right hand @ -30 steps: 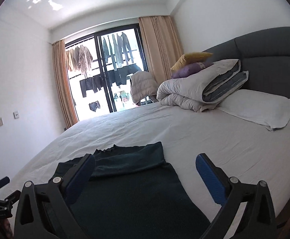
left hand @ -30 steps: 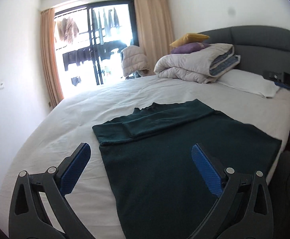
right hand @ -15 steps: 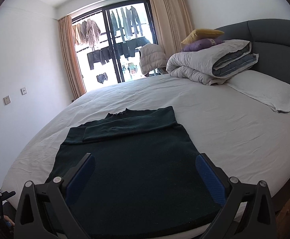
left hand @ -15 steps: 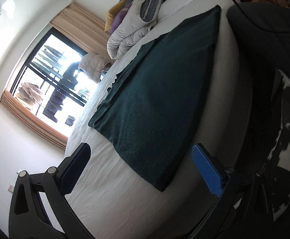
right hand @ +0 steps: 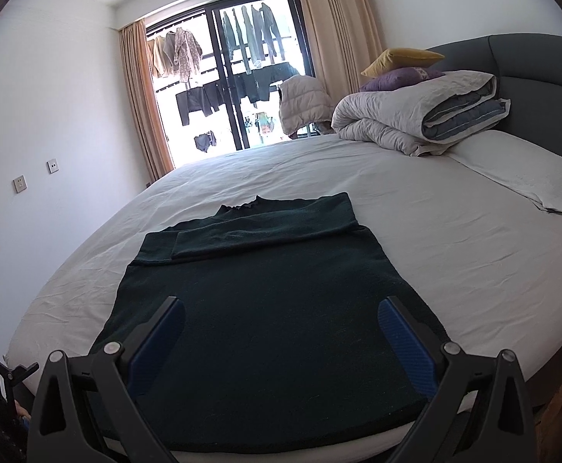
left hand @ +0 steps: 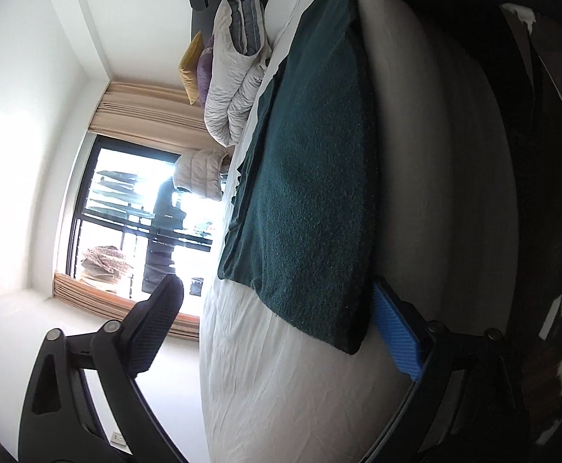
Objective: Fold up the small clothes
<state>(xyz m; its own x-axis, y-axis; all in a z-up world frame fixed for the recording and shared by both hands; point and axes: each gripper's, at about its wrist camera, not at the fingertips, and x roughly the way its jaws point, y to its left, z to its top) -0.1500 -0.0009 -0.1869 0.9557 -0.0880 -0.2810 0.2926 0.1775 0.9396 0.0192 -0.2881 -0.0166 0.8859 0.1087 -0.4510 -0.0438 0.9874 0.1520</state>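
Your dark green knit sweater (right hand: pixel 265 301) lies flat on the white sheet (right hand: pixel 454 254), sleeves folded across. Left gripper (left hand: pixel 277 332) rolled sideways at its corner, right gripper (right hand: pixel 281 343) over the hem: both jaws wide, empty.

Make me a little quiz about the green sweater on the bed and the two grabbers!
1. True or false: the right gripper is shut on the green sweater.
2. What lies folded across the sweater's top? A) a sleeve B) a sock C) a towel
3. Fill in: the left gripper is rolled sideways near the sweater's bottom ____.

Key: 1 false, both grippers are open and empty; 2 A; 3 corner.
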